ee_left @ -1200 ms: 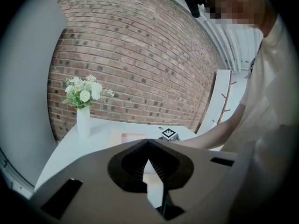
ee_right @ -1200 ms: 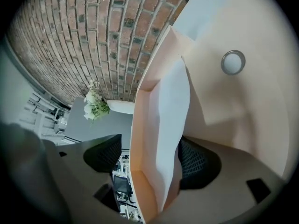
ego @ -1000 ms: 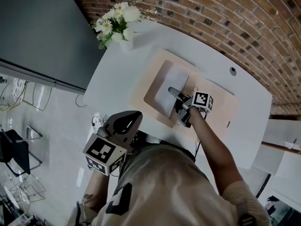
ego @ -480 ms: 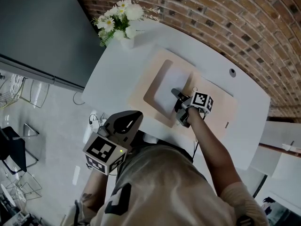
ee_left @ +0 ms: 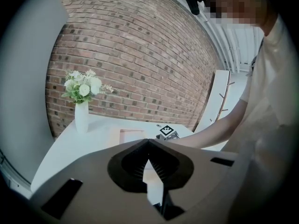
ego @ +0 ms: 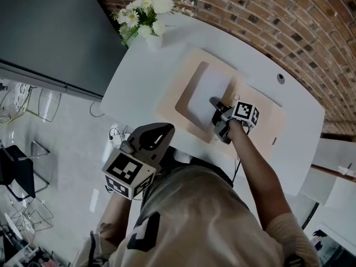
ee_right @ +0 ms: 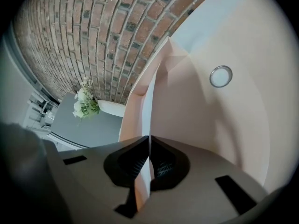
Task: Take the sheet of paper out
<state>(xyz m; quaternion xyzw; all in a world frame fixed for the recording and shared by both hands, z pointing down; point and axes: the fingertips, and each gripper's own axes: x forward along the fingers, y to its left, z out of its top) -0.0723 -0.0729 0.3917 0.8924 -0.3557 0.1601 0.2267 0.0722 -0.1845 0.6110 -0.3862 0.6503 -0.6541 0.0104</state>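
Sheet of paper (ego: 204, 93): removal is begun, not finished. The grip is made. The pull is, in my judgement, still to come, since the sheet lies flat in its folder (ego: 261, 121).

1. Left tongs (ee_left: 148, 143): jaws together, nothing between them. They hang off the near edge of the table (ego: 139, 77), close to the person's body, and take no part. The folder lies ahead of them and to their right, well apart.

2. Sheet position: directly ahead of the right tongs, running away from their tips, inside the open beige folder on the table.

3. Right tongs (ee_right: 149, 139): jaws have just been closing and now stand together on a thin edge at the sheet's near side. White paper shows between the pads. Whether a beige folder layer is pinched with it, I cannot tell.

4. Remaining work, as I judge it: draw the sheet clear of the folder. Nothing holds the folder down, so it may slide along with the sheet.

Appearance: white, blank, rectangular, uncreased. From above, most of its face is exposed within the folder's darker recess. Along the right tongs it shows edge-on, as a narrow white strip between beige walls. A round snap fastener (ee_right: 220, 76) sits on the folder to the right of those tongs.
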